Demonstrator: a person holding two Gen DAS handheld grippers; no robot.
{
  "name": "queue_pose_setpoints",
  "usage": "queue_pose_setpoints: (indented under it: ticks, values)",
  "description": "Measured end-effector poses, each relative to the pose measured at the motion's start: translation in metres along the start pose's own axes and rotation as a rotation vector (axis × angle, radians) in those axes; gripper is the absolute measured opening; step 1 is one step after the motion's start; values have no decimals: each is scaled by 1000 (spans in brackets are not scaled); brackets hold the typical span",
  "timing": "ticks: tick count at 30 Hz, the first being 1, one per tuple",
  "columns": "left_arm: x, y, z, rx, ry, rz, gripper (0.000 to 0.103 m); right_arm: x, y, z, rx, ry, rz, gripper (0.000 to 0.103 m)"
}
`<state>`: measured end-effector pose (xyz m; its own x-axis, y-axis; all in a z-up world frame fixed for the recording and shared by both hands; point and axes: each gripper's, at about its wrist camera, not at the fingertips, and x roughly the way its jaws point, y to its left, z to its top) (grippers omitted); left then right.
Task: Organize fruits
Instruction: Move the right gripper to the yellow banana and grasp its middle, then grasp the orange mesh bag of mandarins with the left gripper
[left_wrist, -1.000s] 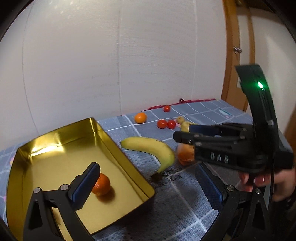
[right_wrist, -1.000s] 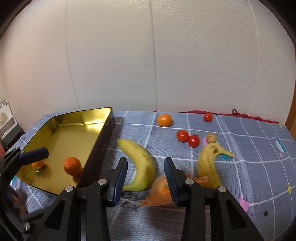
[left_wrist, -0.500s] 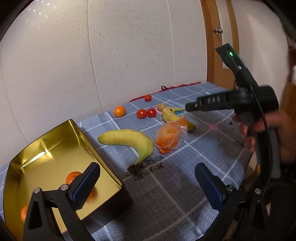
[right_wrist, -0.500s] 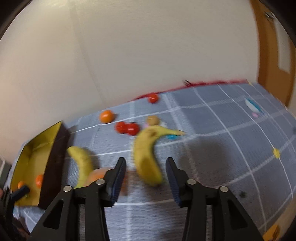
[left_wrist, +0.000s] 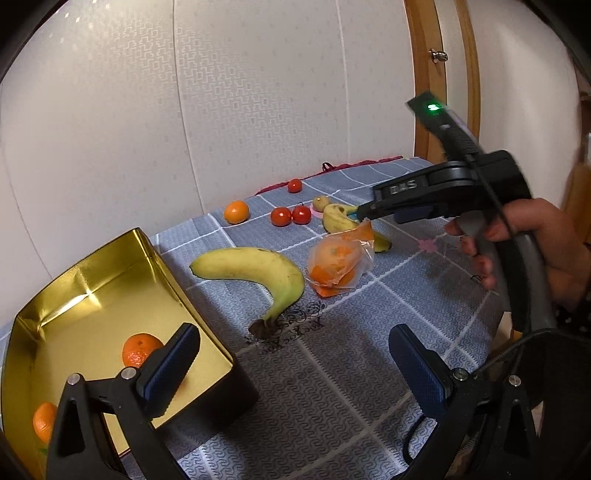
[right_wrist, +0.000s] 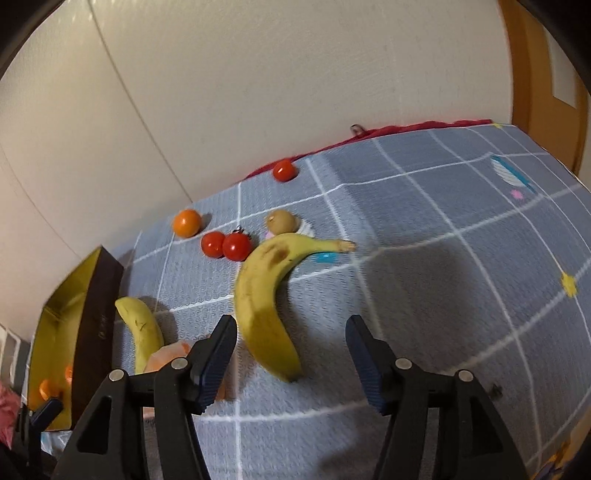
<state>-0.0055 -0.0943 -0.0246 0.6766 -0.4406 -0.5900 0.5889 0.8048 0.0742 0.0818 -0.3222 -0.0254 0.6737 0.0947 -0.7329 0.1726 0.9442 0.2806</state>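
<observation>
**Lining up on the second banana**

I am bringing my right gripper down over the spotted banana, which is lying on the grey checked surface with its stem pointing right toward the far side. My right jaws have just been opening and are standing apart with nothing pressed between them; the banana's near end is sitting in the gap, closer to the left pad. I am judging that the grip will go best if I centre the gap over the thick middle of the fruit and cross its length squarely, since a pinch near the tapered tip is likely to slip or swing.

My left gripper is hovering with its jaws wide apart and empty, at the near right corner of the gold tin, which is holding mandarins. The other banana and a bagged orange fruit are lying between tin and target, so I am planning a lifted path over them.
</observation>
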Motion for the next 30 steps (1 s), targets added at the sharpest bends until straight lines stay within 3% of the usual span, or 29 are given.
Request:
queue_pose_setpoints:
  ticks: [7,10,11,21,25,30]
  values:
    - [-2,9,1,-39,1,8,103,41,21,21,-36,82,-6,59]
    - [-3,11,2,-52,-5,5,103,50,30,20,-82,88,-24,43]
    - [-3,11,2,-56,-5,5,103,50,35,19,-121,86,-44,33]
    - [0,-1,11,-67,-6,-8,103,28,5,5,-40,98,-44,33]
    - [12,-18,27,-56,-2,-37,103,16,-6,-1,-22,112,-70,32]
    - [45,-36,57,-22,47,-15,103,5,-24,-5,25,122,-82,32]
